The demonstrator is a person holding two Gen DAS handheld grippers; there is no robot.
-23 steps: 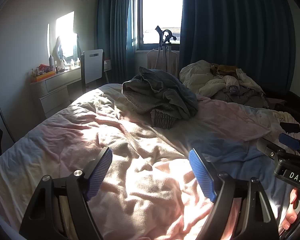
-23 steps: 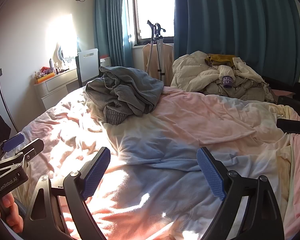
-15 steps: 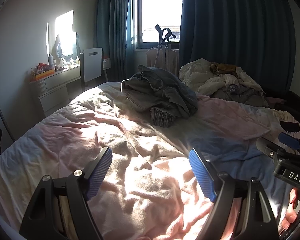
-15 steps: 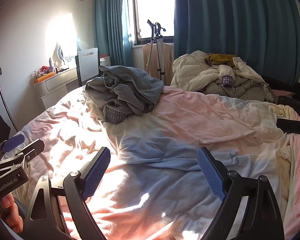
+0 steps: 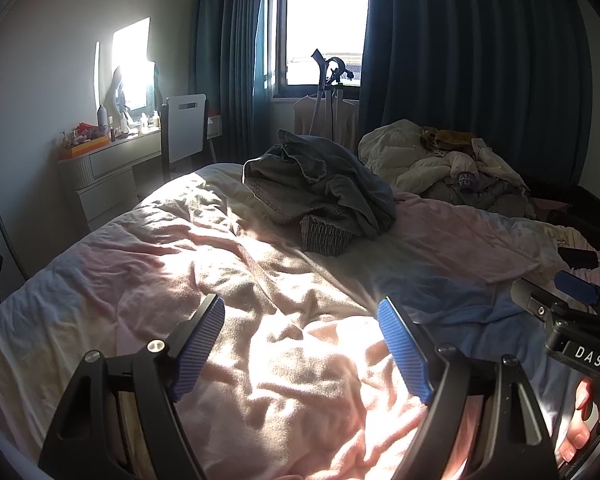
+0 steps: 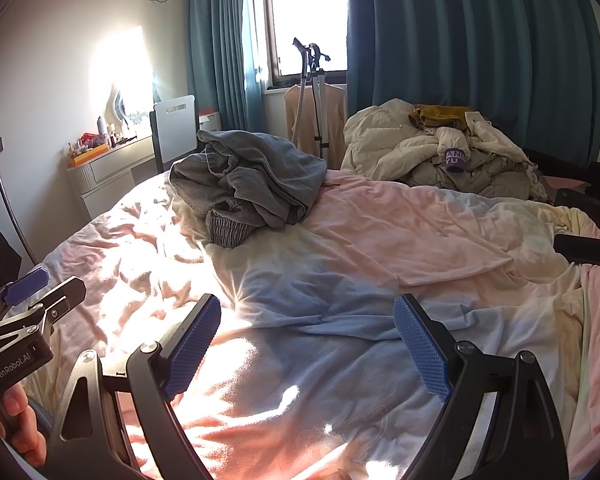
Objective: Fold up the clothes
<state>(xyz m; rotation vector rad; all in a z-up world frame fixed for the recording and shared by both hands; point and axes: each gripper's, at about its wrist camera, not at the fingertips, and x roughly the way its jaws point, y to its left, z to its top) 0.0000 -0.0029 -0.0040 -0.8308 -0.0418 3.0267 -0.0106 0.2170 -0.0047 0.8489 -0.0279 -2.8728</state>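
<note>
**Grey denim heap on a pastel bed, both tongs held wide**

Grey denim is seen crumpled in a heap point(image 5: 320, 196) on the far half of the bed, with a ribbed grey cuff point(image 5: 325, 236) poking out at its near edge. The heap rests on a rumpled blanket point(image 5: 260, 280) tinted pink, cream and pale blue, and is well apart from both tools.

At the far left, a white dressing table point(image 5: 108, 164) cluttered with bottles is set against the wall, and a white chair point(image 5: 186, 128) is placed just beside it. Teal curtains point(image 5: 228, 60) are drawn back from a bright window point(image 5: 326, 20), in front of which a garment steamer point(image 5: 326, 80) is stood. Further right, a pile of cream and beige clothes point(image 5: 444, 168) is heaped beyond the bed, near the dark curtain. A black phone point(image 6: 580, 249) is laid on the blanket at the right edge.

In the foreground, the left gripper point(image 5: 300, 346) is held above the sunlit blanket with its blue-padded fingers point(image 5: 198, 350) spread wide and nothing between them. The right gripper point(image 6: 306, 344) is likewise held over the pale blue patch of blanket, jaws parted and empty. Each tool is glimpsed at the edge of the other's view, and part of a hand point(image 6: 18, 428) is seen wrapped around the left handle.
</note>
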